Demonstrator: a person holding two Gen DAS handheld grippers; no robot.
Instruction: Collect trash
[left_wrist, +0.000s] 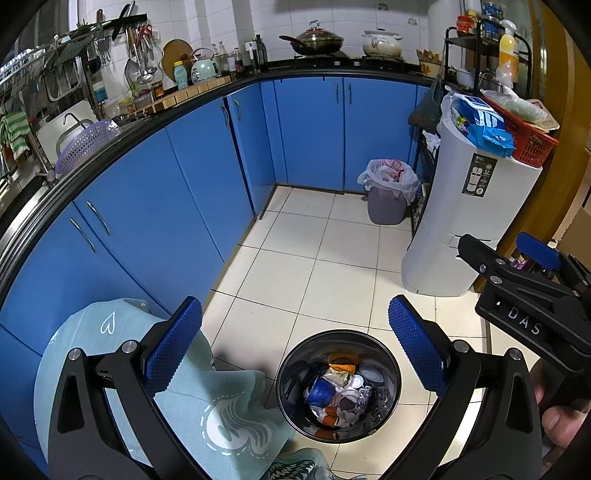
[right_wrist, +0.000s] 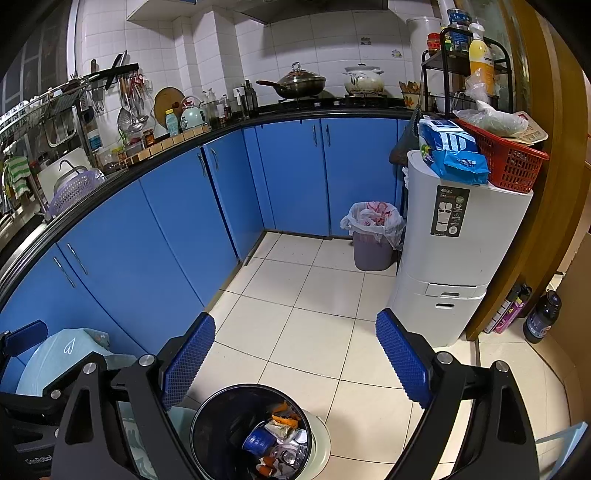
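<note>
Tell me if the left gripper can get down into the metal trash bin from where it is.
Probably yes. The left gripper is open and hovers above the metal trash bin, whose mouth is uncovered. Nothing lies between them; the teal cloth sits off to the side.

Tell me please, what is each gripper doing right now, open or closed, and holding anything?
Left gripper: open, holding nothing.
Right gripper: open, holding nothing.

Shiny metal bin (left_wrist: 295, 373), glossy floor tiles (left_wrist: 325, 280)
</note>
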